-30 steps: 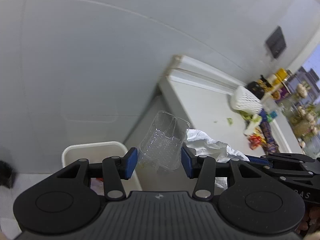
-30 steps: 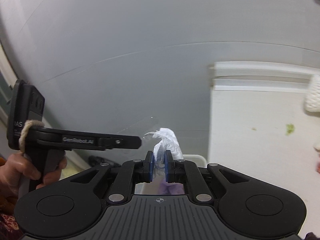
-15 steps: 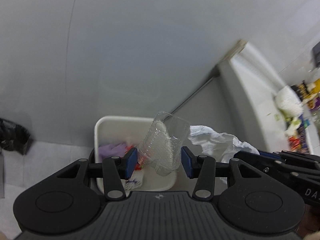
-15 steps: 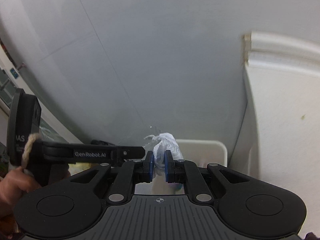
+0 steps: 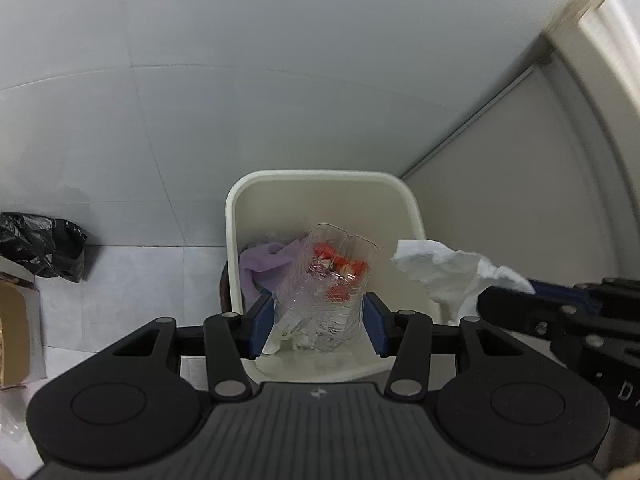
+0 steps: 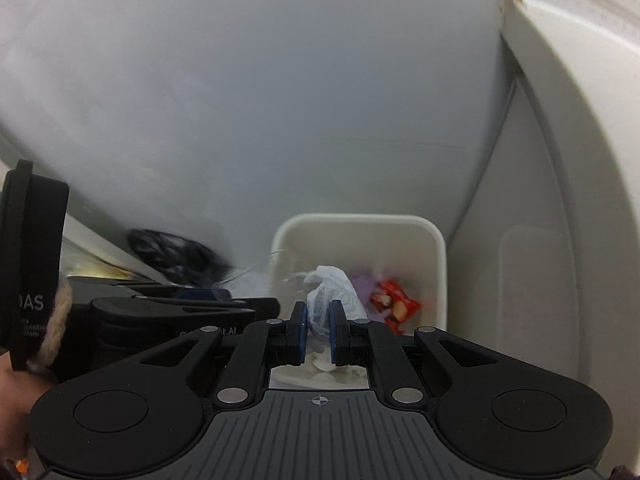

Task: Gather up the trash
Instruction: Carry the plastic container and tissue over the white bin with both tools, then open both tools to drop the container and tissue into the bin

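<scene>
Both loads are over the white waste bin point(image 5: 320, 178) now, so this trip looks nearly done; only the letting go seems left. Purple plastic point(image 5: 266, 258) and red wrappers point(image 6: 394, 304) already lie inside. The left hand-held gripper point(image 5: 319, 322) pinches a clear plastic container point(image 5: 326, 288) across its sides, directly above the bin's opening. The right hand-held gripper point(image 6: 318, 330), nearly pressed together, nips a crumpled white tissue point(image 6: 330, 292), also above the opening. I cannot tell from here whether more trash remains on the bench.
</scene>
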